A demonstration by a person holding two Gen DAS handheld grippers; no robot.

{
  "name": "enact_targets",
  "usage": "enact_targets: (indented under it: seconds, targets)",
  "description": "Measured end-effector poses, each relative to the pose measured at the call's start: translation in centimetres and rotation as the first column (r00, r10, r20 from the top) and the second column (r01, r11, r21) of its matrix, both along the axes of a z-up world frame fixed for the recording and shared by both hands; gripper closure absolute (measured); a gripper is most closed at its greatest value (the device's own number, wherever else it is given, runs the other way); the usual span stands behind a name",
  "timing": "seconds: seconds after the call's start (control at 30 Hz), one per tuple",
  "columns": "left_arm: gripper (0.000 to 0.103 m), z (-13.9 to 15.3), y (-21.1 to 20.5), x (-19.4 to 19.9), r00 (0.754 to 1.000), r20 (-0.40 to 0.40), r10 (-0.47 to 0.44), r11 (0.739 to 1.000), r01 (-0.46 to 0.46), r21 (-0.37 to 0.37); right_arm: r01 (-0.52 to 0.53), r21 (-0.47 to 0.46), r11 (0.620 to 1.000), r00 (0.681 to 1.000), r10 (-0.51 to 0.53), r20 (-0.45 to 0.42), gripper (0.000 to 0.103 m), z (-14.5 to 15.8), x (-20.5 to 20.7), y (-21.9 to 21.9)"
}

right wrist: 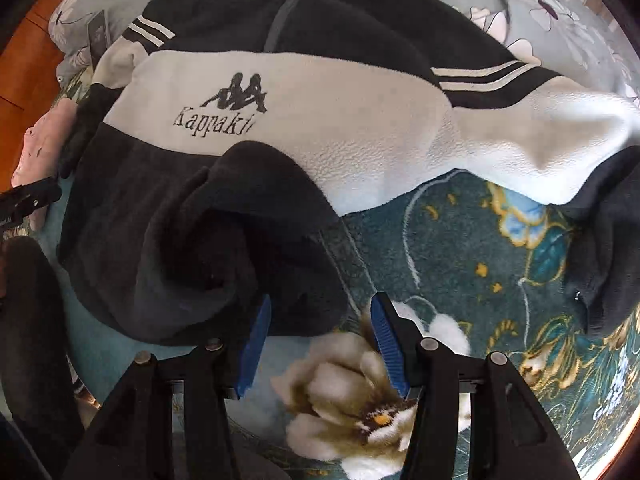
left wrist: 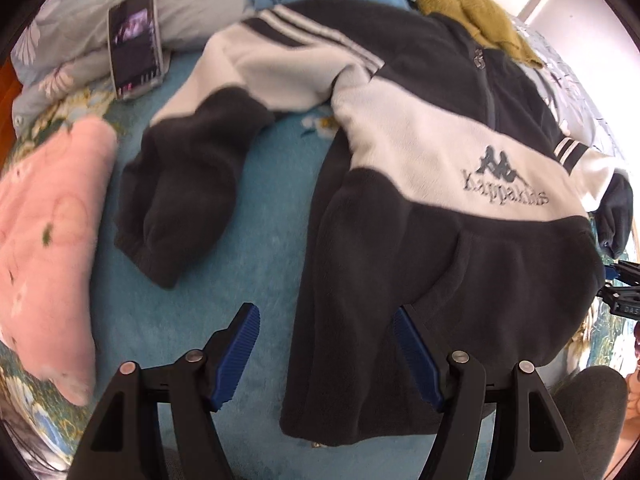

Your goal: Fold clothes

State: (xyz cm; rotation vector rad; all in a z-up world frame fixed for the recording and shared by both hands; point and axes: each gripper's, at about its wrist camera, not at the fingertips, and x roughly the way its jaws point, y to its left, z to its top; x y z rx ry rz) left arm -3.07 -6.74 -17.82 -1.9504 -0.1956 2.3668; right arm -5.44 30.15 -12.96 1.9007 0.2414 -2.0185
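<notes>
While the fleece jacket lies spread front-up on the blue flowered blanket of the bed, both pairs of tongs hang over its lower hem, pointing down. In the left wrist view the left tongs stand wide apart, their blue pads bracketing the hem's corner without pressing it; one sleeve trails off toward nine o'clock. A folded pink garment sits farther out at nine, a propped phone at eleven, and a mustard knit at one o'clock. In the right wrist view the right tongs are parted too, nothing clamped: one pad is just beside the rumpled dark hem, the other is over a white flower in the blanket's pattern. The other sleeve stretches toward three o'clock.
</notes>
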Motion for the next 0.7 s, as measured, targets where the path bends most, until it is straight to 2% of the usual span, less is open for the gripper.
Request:
enact_targets:
  seconds: [0.17, 0.23, 0.33, 0.6, 0.7]
  targets:
    - [0.029, -2.2, -0.4, 0.2, 0.996, 0.077, 0.054, 0.996, -0.059, 0.069, 0.012, 0.009, 1.0, 0.998, -0.013, 0.067, 0.05, -2.1, -0.9, -0.9]
    - [0.03, -2.6, -0.1, 0.2, 0.995, 0.083, 0.059, 0.991, -0.068, 0.111, 0.046, -0.014, 0.999, 0.996, -0.045, 0.078, 0.069, -2.0, -0.9, -0.6]
    - [0.029, -2.8, 0.8, 0.4, 0.996, 0.083, 0.036, 0.992, -0.046, 0.118, 0.104, -0.057, 0.993, 0.992, -0.099, 0.084, 0.082, -1.1, -0.5, 0.3]
    - [0.031, -2.3, 1.8, 1.5, 0.997, 0.079, 0.016, 0.99, -0.026, 0.138, 0.292, -0.165, 0.942, 0.956, -0.283, 0.076, 0.087, 3.6, 3.8, 6.7]
    - [0.031, -2.7, 1.8, 2.3, 0.997, 0.076, 0.008, 0.988, -0.02, 0.155, 0.341, -0.124, 0.932, 0.938, -0.328, 0.116, 0.091, 2.9, 5.5, 7.9]
